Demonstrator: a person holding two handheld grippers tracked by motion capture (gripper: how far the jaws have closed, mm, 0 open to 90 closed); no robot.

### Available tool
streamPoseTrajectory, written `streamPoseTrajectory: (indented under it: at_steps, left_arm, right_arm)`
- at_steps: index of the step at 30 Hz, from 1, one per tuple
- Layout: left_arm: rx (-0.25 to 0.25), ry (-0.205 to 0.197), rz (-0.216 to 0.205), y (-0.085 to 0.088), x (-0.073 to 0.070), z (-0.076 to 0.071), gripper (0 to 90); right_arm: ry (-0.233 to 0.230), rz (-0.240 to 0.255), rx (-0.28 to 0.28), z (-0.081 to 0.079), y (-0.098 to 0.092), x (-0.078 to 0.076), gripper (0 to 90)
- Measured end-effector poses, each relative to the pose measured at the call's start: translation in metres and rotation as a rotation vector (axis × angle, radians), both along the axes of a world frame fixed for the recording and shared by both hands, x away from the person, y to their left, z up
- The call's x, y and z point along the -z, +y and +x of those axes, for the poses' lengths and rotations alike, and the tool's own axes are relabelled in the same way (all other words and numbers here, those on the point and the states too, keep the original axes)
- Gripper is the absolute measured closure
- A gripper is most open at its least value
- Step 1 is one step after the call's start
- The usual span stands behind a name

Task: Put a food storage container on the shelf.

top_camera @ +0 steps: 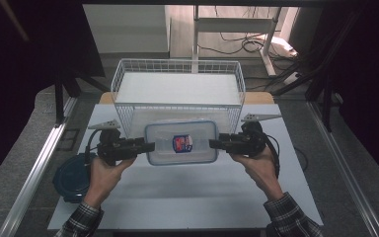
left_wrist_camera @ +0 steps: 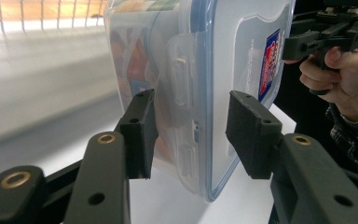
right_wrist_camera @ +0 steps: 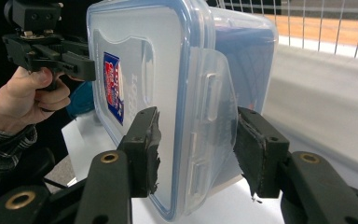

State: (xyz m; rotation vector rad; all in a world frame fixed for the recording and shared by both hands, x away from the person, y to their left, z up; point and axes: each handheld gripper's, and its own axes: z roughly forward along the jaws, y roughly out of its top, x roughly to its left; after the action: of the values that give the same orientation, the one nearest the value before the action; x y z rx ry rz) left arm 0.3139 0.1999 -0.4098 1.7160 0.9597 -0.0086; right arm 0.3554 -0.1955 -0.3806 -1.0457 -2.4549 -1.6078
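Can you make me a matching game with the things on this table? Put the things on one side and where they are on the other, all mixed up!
Things:
1. clear box with a lid
2. white wire basket
3. dark blue round lid
4. left tongs

Places:
A. at the table's left edge, beside the person's left wrist
B. at the far end of the table
C. held up between both tongs
D. clamped on the box's left end

Pairs: 1-C, 2-B, 3-A, 4-D

Dim room, grey floor (top_camera: 24, 143), white table (top_camera: 187, 192).
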Motion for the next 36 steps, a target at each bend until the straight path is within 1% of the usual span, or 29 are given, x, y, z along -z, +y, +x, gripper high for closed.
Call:
streamPoseTrajectory:
  at_steps: [3, 5, 8, 9, 10, 15, 17, 18, 19, 20, 21, 23, 25, 27, 29, 30, 31, 32, 33, 34, 36]
  left_arm:
    - [-0.006, -0.015, 0.005, 0.002, -0.012, 0.006, 53.3]
    - [-0.009, -0.029, 0.011, 0.002, -0.019, 0.011, 53.3]
    - [-0.016, -0.039, 0.017, 0.003, -0.030, 0.018, 53.3]
    - [-0.016, -0.041, 0.017, 0.004, -0.033, 0.021, 53.3]
    - [-0.016, -0.043, 0.016, 0.004, -0.036, 0.024, 53.3]
    - [-0.017, -0.056, 0.007, 0.008, -0.050, 0.039, 53.1]
    - [-0.021, -0.063, 0.003, 0.010, -0.058, 0.047, 53.0]
    - [-0.021, -0.063, 0.003, 0.010, -0.058, 0.047, 53.1]
    - [-0.023, -0.067, -0.001, 0.011, -0.060, 0.050, 53.1]
    - [-0.026, -0.069, -0.009, 0.013, -0.065, 0.056, 53.1]
    - [-0.027, -0.072, -0.015, 0.014, -0.067, 0.058, 53.1]
    - [-0.027, -0.071, -0.017, 0.015, -0.069, 0.061, 53.1]
    - [-0.029, -0.072, -0.019, 0.016, -0.072, 0.067, 53.1]
    - [-0.033, -0.075, -0.025, 0.018, -0.076, 0.072, 53.1]
    - [-0.035, -0.077, -0.030, 0.020, -0.081, 0.080, 53.1]
    - [-0.035, -0.077, -0.030, 0.020, -0.081, 0.080, 53.1]
    - [-0.035, -0.076, -0.031, 0.020, -0.083, 0.086, 53.1]
    - [-0.035, -0.076, -0.031, 0.020, -0.083, 0.086, 53.1]
    - [-0.036, -0.072, -0.034, 0.021, -0.085, 0.092, 53.1]
    - [-0.035, -0.071, -0.035, 0.021, -0.085, 0.095, 53.1]
    - [-0.037, -0.071, -0.039, 0.021, -0.085, 0.098, 53.0]
  right_arm:
    - [-0.006, 0.015, 0.002, 0.007, 0.002, -0.007, 51.4]
    - [-0.019, 0.027, -0.004, 0.012, 0.002, -0.012, 51.4]
    - [-0.028, 0.039, -0.005, 0.020, 0.003, -0.019, 51.4]
    - [-0.038, 0.043, 0.000, 0.025, 0.004, -0.024, 51.3]
    - [-0.038, 0.043, 0.000, 0.025, 0.004, -0.024, 51.3]
    - [-0.048, 0.044, 0.013, 0.035, 0.007, -0.039, 51.4]
    - [-0.054, 0.048, 0.016, 0.043, 0.009, -0.047, 51.3]
    - [-0.057, 0.049, 0.017, 0.046, 0.010, -0.049, 51.3]
    - [-0.057, 0.049, 0.017, 0.046, 0.010, -0.049, 51.3]
    - [-0.058, 0.055, 0.020, 0.051, 0.011, -0.054, 51.3]
    - [-0.059, 0.057, 0.022, 0.054, 0.012, -0.056, 51.3]
    - [-0.060, 0.058, 0.023, 0.057, 0.013, -0.059, 51.3]
    - [-0.066, 0.059, 0.027, 0.065, 0.016, -0.065, 51.3]
    - [-0.064, 0.061, 0.028, 0.067, 0.017, -0.067, 51.3]
    - [-0.067, 0.066, 0.034, 0.075, 0.019, -0.073, 51.2]
    - [-0.067, 0.066, 0.034, 0.075, 0.019, -0.073, 51.2]
    - [-0.065, 0.070, 0.038, 0.081, 0.019, -0.076, 51.2]
    - [-0.064, 0.073, 0.042, 0.083, 0.020, -0.077, 51.2]
    - [-0.064, 0.077, 0.045, 0.086, 0.020, -0.078, 51.1]
    - [-0.061, 0.081, 0.049, 0.089, 0.020, -0.078, 51.1]
    - [-0.059, 0.086, 0.052, 0.092, 0.020, -0.078, 51.1]
